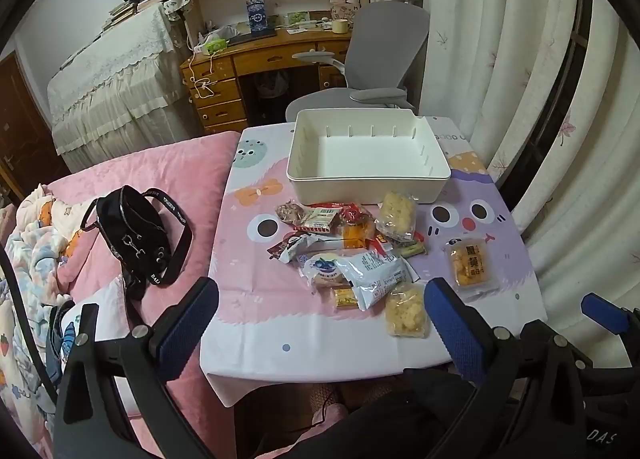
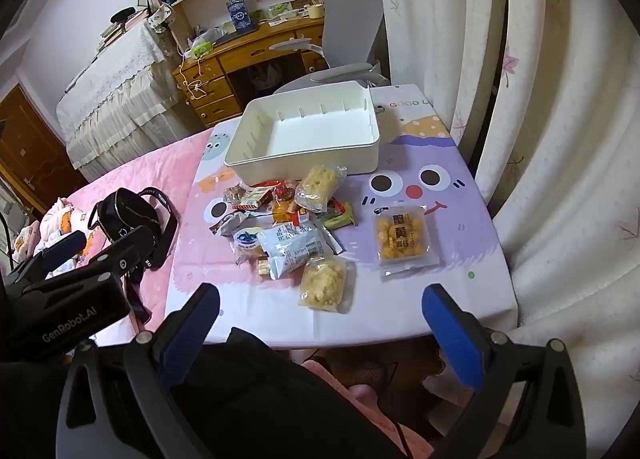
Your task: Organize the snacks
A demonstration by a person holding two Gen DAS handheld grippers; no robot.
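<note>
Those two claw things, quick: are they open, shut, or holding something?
Left gripper: open, holding nothing.
Right gripper: open, holding nothing.

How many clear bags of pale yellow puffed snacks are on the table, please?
2. One bag lies at the pile's near edge, closest to the grippers; the other bag leans against the white bin. More may be hidden under the pile.

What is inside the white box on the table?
The white box holds nothing: its white floor and the ribs on its inner walls show. Only a strip of floor behind its near wall is hidden. The snacks lie outside, on the table in front of it.
</note>
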